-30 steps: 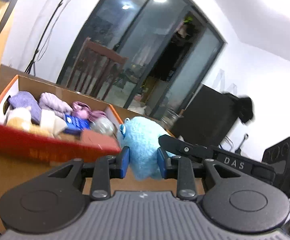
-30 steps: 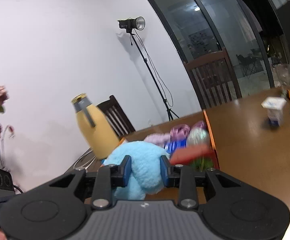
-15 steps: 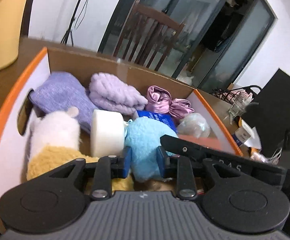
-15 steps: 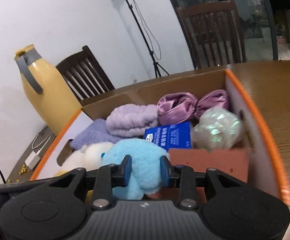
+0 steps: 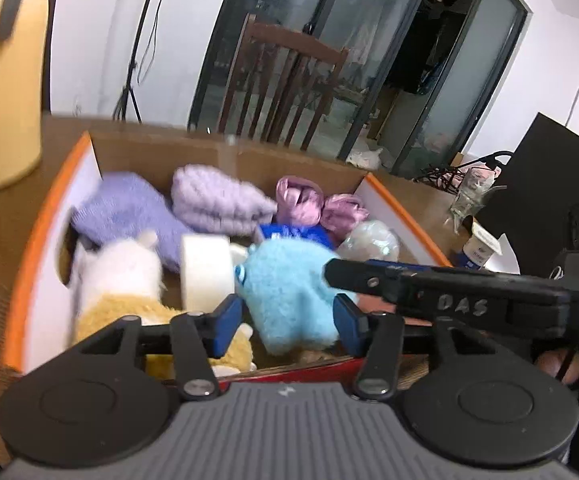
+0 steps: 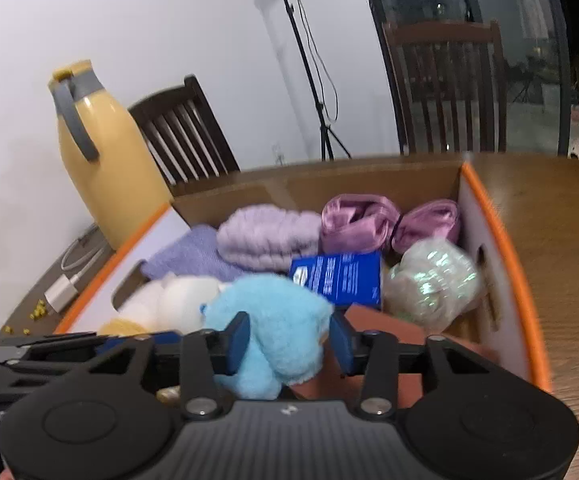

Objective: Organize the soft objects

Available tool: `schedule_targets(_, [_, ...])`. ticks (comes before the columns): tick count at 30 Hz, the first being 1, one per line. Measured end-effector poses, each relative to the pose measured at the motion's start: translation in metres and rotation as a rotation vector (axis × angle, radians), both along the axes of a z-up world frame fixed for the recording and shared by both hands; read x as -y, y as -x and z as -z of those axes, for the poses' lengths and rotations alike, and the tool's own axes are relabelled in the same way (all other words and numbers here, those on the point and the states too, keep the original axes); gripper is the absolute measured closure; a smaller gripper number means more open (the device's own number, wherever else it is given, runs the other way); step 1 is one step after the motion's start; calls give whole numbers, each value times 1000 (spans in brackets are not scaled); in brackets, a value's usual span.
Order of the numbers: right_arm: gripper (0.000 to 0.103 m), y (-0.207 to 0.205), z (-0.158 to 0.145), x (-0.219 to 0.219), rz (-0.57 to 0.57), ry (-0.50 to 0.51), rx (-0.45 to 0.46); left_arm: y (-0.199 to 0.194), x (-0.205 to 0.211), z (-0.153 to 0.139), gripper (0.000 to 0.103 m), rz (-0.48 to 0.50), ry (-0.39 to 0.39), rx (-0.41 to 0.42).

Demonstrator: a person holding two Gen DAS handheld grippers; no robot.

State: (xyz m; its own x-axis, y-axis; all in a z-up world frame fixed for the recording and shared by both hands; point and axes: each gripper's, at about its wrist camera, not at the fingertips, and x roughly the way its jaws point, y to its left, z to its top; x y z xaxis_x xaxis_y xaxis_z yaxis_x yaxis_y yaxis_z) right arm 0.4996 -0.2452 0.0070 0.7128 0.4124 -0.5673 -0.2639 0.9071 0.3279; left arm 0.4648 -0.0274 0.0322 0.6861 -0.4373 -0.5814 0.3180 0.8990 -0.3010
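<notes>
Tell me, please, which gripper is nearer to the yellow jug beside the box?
Left. The left gripper works at the box's near edge on the side where the yellow jug stands; the right gripper comes in from the far side, towards the box's other end.

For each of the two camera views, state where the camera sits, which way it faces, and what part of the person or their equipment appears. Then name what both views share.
Left wrist: sits on the left tool, facing forward and down into the orange box; the right tool's arm and a fingertip show.
Right wrist: sits on the right tool, facing down into the box from its other side; the left tool's arm shows.
Shared: the blue plush between both tools' opening jaws, the yellow jug.
</notes>
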Motion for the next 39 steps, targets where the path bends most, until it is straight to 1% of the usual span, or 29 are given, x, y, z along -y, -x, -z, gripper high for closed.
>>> schedule_targets(3, [49,22,-31,9,15,2,55,22,-3,-32,50,-23,-35,53])
schedule_targets(5, [38,41,-52,17,22,13,96,43,-7,-56,48,-38,-39,103])
schedule_targets(6, [36,50,-61,21,28,19,114,53,-9,-66,46,-44,-40,127])
schedule_targets(10, [34,91,-90,40,66,28,170,99,-12,-96,41,-86,-78,225])
schedule_targets(11, [32,101,-95,44,74,36,181,107,-12,-102,36,-99,-89,238])
schedule_targets(12, [31,112,-100,46,83,55,191,116,-13,-105,27,-110,-94,254])
schedule_targets(13, [27,122,-103,48,90,77,201,129,-13,-108,23,-118,-101,279])
schedule_targets(14, [23,129,-105,47,96,98,210,138,-13,-109,19,-128,-110,300])
schedule_targets(16, [18,151,-108,48,115,138,252,161,-12,-110,17,-155,-148,359])
schedule_targets(18, [17,172,-108,49,128,155,311,182,-12,-109,11,-175,-178,402])
schedule_targets(20, [16,194,-107,50,148,154,376,200,-13,-106,10,-199,-191,450])
schedule_targets(21, [15,205,-105,50,160,151,412,211,-15,-105,6,-221,-191,480])
schedule_targets(23, [6,226,-101,48,181,161,481,231,-17,-99,5,-259,-199,538])
schedule_targets(25, [5,244,-96,47,211,177,532,247,-16,-94,5,-283,-215,571])
schedule_targets(29, [4,274,-88,47,238,138,566,272,-23,-84,4,-295,-206,582])
schedule_targets(33, [1,295,-80,42,229,148,602,282,-21,-76,3,-294,-231,610])
schedule_targets(39, [1,301,-76,32,234,160,576,290,-27,-63,2,-286,-212,588])
